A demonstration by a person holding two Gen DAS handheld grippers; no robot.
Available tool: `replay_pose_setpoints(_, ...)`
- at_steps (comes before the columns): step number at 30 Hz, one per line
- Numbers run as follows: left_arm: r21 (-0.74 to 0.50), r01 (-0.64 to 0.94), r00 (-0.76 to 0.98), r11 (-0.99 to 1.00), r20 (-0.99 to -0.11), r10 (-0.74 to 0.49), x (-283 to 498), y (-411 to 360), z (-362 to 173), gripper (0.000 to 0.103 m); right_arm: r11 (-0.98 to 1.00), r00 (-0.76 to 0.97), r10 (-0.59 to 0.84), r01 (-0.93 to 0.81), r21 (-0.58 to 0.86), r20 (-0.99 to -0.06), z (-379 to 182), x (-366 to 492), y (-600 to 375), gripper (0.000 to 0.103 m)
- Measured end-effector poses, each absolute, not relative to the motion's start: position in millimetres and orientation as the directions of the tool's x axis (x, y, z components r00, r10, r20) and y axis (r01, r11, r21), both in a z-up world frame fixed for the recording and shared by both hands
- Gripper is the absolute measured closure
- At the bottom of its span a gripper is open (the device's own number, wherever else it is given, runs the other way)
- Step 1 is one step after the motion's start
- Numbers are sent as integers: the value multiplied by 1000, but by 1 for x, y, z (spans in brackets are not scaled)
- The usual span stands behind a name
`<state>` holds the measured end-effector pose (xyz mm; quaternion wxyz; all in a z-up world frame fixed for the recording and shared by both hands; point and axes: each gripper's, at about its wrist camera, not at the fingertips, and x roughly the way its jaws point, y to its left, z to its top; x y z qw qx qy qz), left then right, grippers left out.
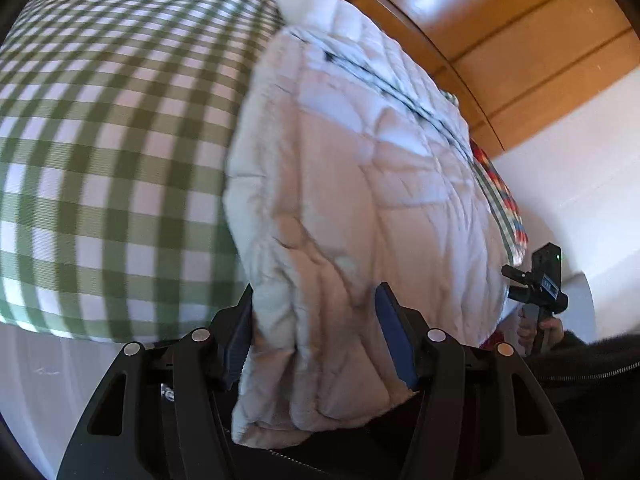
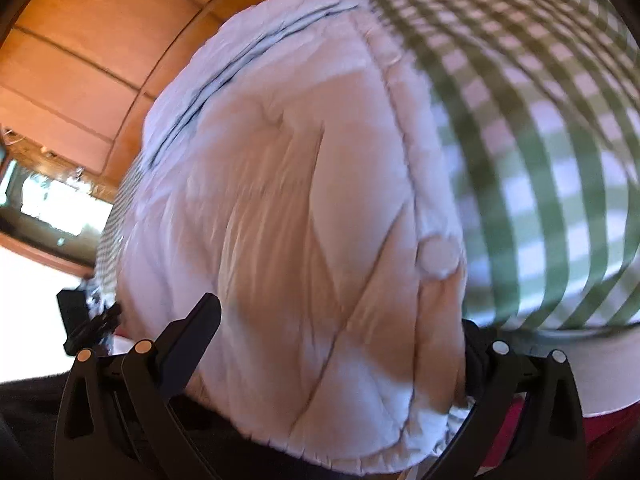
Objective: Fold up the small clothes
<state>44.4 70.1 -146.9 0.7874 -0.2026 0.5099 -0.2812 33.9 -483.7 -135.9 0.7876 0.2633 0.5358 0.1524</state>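
Observation:
A small white quilted jacket [image 1: 360, 184] lies on the green-and-white checked cloth [image 1: 100, 140]. My left gripper [image 1: 316, 340] has its jaws around the jacket's near edge, which bunches up between the fingers. In the right wrist view the same jacket [image 2: 300, 200] fills the middle, with a round snap button [image 2: 438, 258] on its edge. My right gripper [image 2: 336, 360] has its fingers spread wide, and the jacket's edge drapes between them. The right gripper also shows in the left wrist view [image 1: 532, 284] at the jacket's far side.
A colourful striped garment [image 1: 500, 188] lies under the jacket's right side. Orange wooden panelling [image 1: 500, 32] stands behind the bed. The checked cloth [image 2: 540, 120] extends to the right in the right wrist view. A white bed edge [image 1: 36, 380] lies below it.

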Motion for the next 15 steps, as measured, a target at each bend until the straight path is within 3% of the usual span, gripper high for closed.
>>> replay_pose_setpoints(7,-621,245,261,744,-697,-668,42,67,-152,46,753,366,589,73,654,-720,-155,26,-501,21)
replay_pose_setpoints(12,-597,234,209,767,-740,-640,42,58,-169,46,764,320,602,35,644,-732,-161,38,-494,22)
replay_pose_setpoints(14,-604,239,205,761,-734,-647,45,58,-172,53,786,303,585,14,618,-752,-163,44,-484,38)
replay_pose_setpoints(15,-603,243,205,760,-734,-648,45,58,-172,64,799,299,572,10,602,-764,-162,47,-481,41)
